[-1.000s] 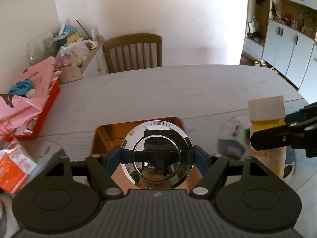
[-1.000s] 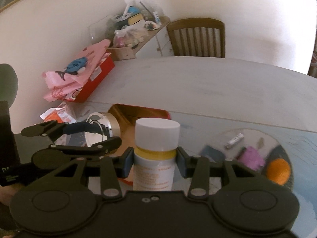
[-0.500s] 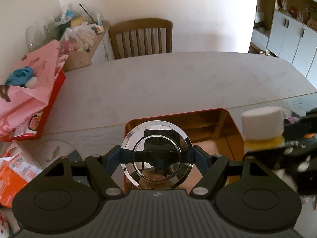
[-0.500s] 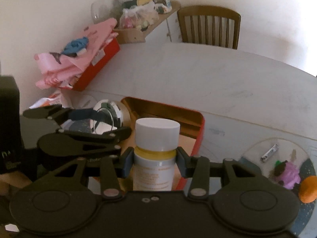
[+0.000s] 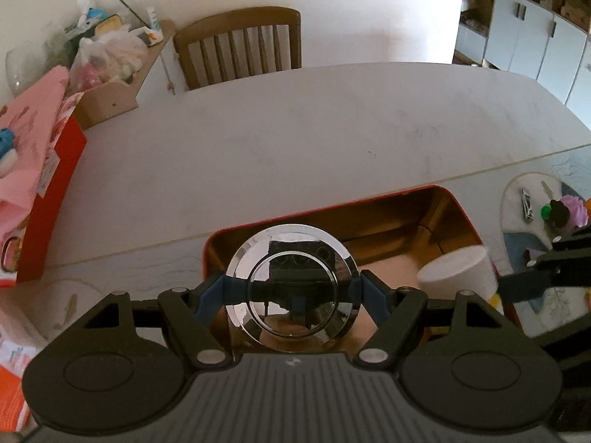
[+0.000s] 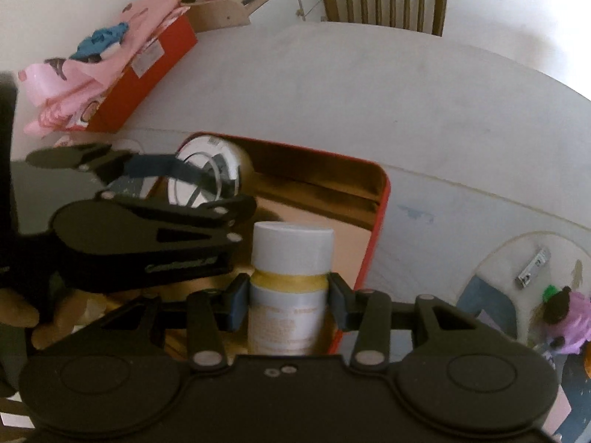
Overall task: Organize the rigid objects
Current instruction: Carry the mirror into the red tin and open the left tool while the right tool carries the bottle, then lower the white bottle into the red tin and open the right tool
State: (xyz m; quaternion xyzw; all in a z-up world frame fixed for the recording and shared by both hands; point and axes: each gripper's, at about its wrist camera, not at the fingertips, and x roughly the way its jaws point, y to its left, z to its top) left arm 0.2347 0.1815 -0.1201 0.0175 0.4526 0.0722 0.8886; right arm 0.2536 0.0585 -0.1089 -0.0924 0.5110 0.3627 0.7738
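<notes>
My left gripper (image 5: 291, 293) is shut on a round jar with a mirror-bright chrome lid (image 5: 291, 258), and holds it over the left end of an open red tin with a gold inside (image 5: 436, 193). In the right wrist view my right gripper (image 6: 291, 297) is shut on a white-capped bottle with a yellow band (image 6: 291, 251), upright over the tin (image 6: 382, 199) near its right wall. The left gripper (image 6: 173, 184) and its jar (image 6: 207, 173) show to the left there. The bottle's cap (image 5: 456, 271) appears at the right of the left wrist view.
A red box with pink bags (image 5: 48, 170) lies on the table's left side, a wooden chair (image 5: 240, 44) stands behind. A clear round mat (image 6: 491, 269) at the right holds a nail clipper (image 6: 533, 264), a purple toy and an orange thing. A person's hand (image 6: 18, 313) holds the left gripper.
Both grippers have sunk and moved forward with their loads, from beside the tin to over its inside. Neither grip has changed.
</notes>
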